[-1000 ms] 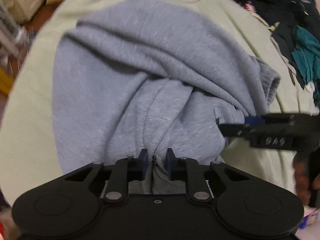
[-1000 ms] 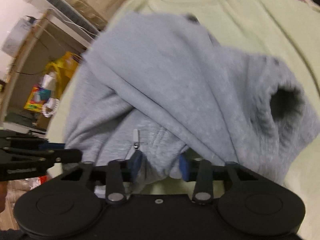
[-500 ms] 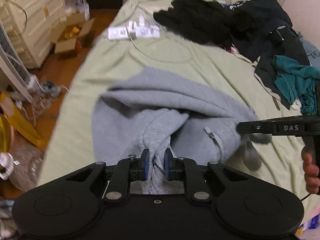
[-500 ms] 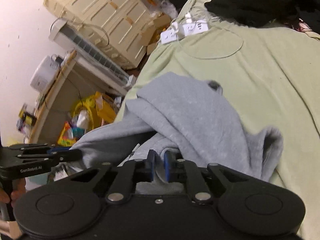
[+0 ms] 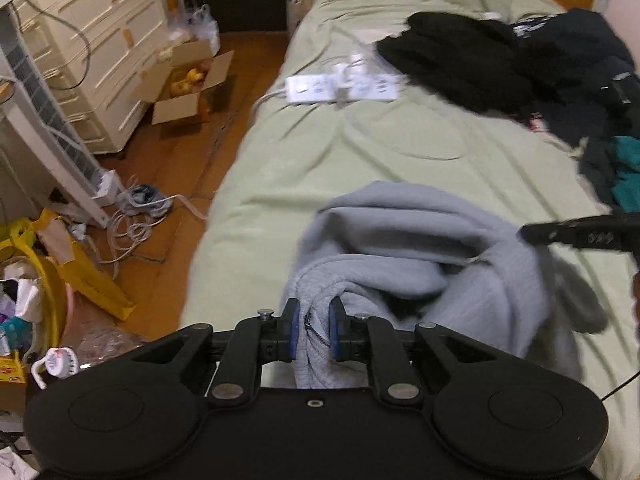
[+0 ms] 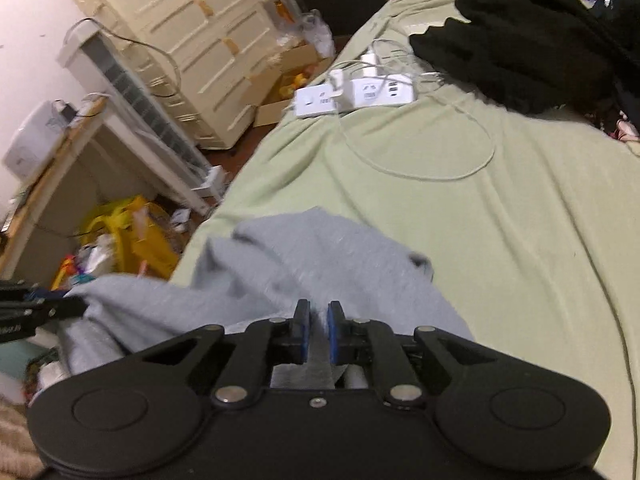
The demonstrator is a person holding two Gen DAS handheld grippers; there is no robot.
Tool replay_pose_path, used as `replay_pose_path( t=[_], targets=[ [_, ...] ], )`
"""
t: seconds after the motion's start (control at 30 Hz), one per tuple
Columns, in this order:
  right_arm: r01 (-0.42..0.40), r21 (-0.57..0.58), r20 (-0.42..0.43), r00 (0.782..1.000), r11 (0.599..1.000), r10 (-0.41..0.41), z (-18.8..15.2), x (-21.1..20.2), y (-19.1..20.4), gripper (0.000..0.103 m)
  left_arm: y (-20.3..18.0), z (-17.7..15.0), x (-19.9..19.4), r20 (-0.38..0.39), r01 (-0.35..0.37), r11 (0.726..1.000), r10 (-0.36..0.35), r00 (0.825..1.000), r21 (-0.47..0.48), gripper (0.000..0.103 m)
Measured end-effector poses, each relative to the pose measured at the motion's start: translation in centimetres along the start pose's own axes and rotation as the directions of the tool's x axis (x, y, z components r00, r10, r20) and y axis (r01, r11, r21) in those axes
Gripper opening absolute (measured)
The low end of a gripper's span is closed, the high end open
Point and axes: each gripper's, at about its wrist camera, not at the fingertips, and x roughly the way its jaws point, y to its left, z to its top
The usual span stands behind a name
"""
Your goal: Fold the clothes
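Observation:
A grey zip-up sweatshirt (image 5: 420,240) hangs bunched between both grippers above the green bed (image 5: 340,152). My left gripper (image 5: 313,330) is shut on a thick fold of its zipper edge, the blue pads pressing the cloth. My right gripper (image 6: 318,330) is shut on a thinner fold of the same grey sweatshirt (image 6: 312,256). In the left wrist view the right gripper (image 5: 580,232) shows at the right edge against the cloth. In the right wrist view the left gripper (image 6: 36,312) shows at the left edge. Part of the garment trails on the bed.
Two white power strips (image 5: 340,88) with a looping cable (image 6: 440,168) lie further up the bed. A black garment (image 5: 460,68) and a teal one (image 5: 628,176) are piled at the right. Left of the bed are a cardboard box (image 5: 188,92), cream drawers (image 6: 192,40) and yellow bags (image 5: 60,264).
Both grippers have risen and drawn back, lifting the sweatshirt off the bed so the room has come into view. The right jaws have closed from apart onto the cloth.

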Motion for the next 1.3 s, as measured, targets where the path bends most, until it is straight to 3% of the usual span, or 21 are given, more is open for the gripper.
replay_pose_path(
  t=[0.07,0.17,0.23,0.3,0.37,0.5,0.63,0.73,0.77,0.87,0.97,1.07,1.13,1.2,1.3],
  targets=[
    [0.040,0.022,-0.022,0.999,0.999,-0.040,0.1,1.0,0.4,0.009,1.3,0.0,1.9,-0.029,-0.024,1.000,0.024,0.999,-0.003,0.016],
    [0.024,0.045,-0.048,0.999,0.999,-0.022,-0.8,0.4,0.5,0.012,3.0,-0.4,4.0,-0.071,-0.031,0.999,0.031,0.997,-0.008,0.016],
    [0.015,0.042,-0.036,0.999,0.999,-0.013,-1.8,-1.5,0.7,0.019,3.6,-0.6,4.6,-0.083,-0.003,1.000,0.002,0.997,-0.019,0.016],
    [-0.013,0.035,-0.035,0.999,0.999,0.014,-3.5,-3.8,0.9,0.036,3.9,-0.6,4.8,-0.086,0.023,0.999,-0.025,0.996,-0.027,0.016],
    [-0.047,0.034,-0.045,0.998,0.998,0.049,-5.5,-6.0,0.9,0.045,4.1,-0.5,4.8,-0.092,0.044,0.999,-0.047,0.995,-0.030,0.017],
    [-0.078,-0.003,-0.166,0.983,0.997,0.076,-9.4,-5.8,1.6,0.065,4.1,-0.7,5.0,-0.113,0.060,0.998,-0.064,0.992,-0.037,0.018],
    [-0.097,-0.135,-0.243,0.968,0.986,0.062,-11.1,-3.5,3.0,0.069,4.7,-0.6,4.0,-0.132,0.093,0.988,-0.110,0.985,-0.127,0.021],
    [-0.108,-0.184,-0.253,0.966,0.977,0.059,-10.8,-2.3,3.7,0.073,4.6,-0.9,2.1,-0.129,0.084,0.982,-0.107,0.986,-0.172,0.030],
    [-0.108,-0.215,-0.247,0.968,0.971,0.053,-10.4,-2.1,4.2,0.079,4.3,-1.0,1.2,-0.115,0.087,0.982,-0.107,0.988,-0.165,0.034],
    [-0.107,-0.320,-0.232,0.972,0.941,0.031,-9.8,-1.7,5.2,0.085,3.4,-1.8,-1.7,-0.065,0.095,0.983,-0.106,0.992,-0.157,0.056],
    [-0.111,-0.404,-0.227,0.974,0.908,0.018,-9.8,-1.1,5.3,0.091,2.6,-2.6,-3.6,-0.055,0.119,0.975,-0.132,0.990,-0.186,0.067],
    [-0.128,-0.477,-0.228,0.973,0.869,0.018,-10.2,-0.4,4.9,0.093,-0.3,-4.5,-5.3,-0.089,0.194,0.950,-0.221,0.971,-0.243,0.079],
    [-0.140,-0.506,-0.221,0.975,0.851,0.029,-10.6,-0.2,4.8,0.093,-2.4,-5.5,-4.8,-0.130,0.199,0.942,-0.240,0.962,-0.271,0.087],
    [-0.164,-0.559,-0.206,0.977,0.813,0.056,-11.2,-0.1,4.8,0.093,-4.3,-6.3,-3.5,-0.173,0.196,0.927,-0.260,0.950,-0.318,0.088],
    [-0.191,-0.587,-0.230,0.971,0.787,0.063,-11.8,0.4,5.2,0.092,-6.1,-7.0,-1.0,-0.215,0.186,0.898,-0.289,0.933,-0.399,0.088]
  ],
)
